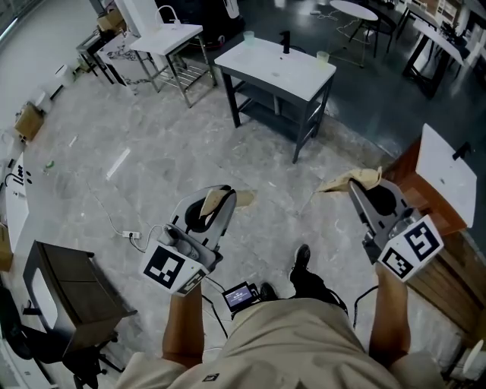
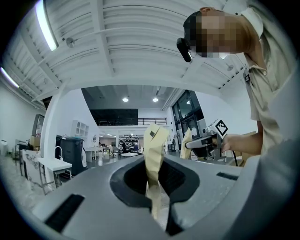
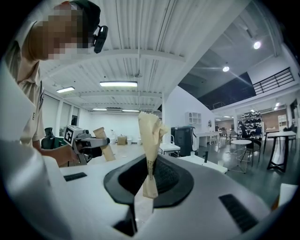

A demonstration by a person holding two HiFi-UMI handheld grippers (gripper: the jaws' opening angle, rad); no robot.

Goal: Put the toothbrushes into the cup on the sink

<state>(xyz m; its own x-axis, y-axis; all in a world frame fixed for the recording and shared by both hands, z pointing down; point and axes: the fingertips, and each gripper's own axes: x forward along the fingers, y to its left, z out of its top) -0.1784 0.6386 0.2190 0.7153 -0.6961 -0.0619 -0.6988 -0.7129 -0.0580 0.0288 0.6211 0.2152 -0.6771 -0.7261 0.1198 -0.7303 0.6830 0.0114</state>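
Observation:
Each gripper holds a toothbrush wrapped in tan paper. My left gripper [image 1: 222, 199] [image 2: 157, 180] is shut on one toothbrush packet [image 1: 218, 200] [image 2: 155, 145], which sticks up past the jaws. My right gripper [image 1: 363, 190] [image 3: 149, 177] is shut on the other packet [image 1: 351, 181] [image 3: 151, 131]. Ahead across the floor stands the white-topped sink table [image 1: 266, 68] with a black tap [image 1: 285, 41]. One pale cup [image 1: 248, 36] sits at its far left corner and another cup [image 1: 323, 56] at its right corner. Both grippers are well short of the table.
A second white sink stand [image 1: 165, 39] is at the back left. A dark wooden cabinet [image 1: 72, 285] stands at my left and a wooden counter [image 1: 448, 235] at my right. A power strip with a cable [image 1: 132, 235] lies on the marble floor. Round tables [image 1: 354, 10] stand further back.

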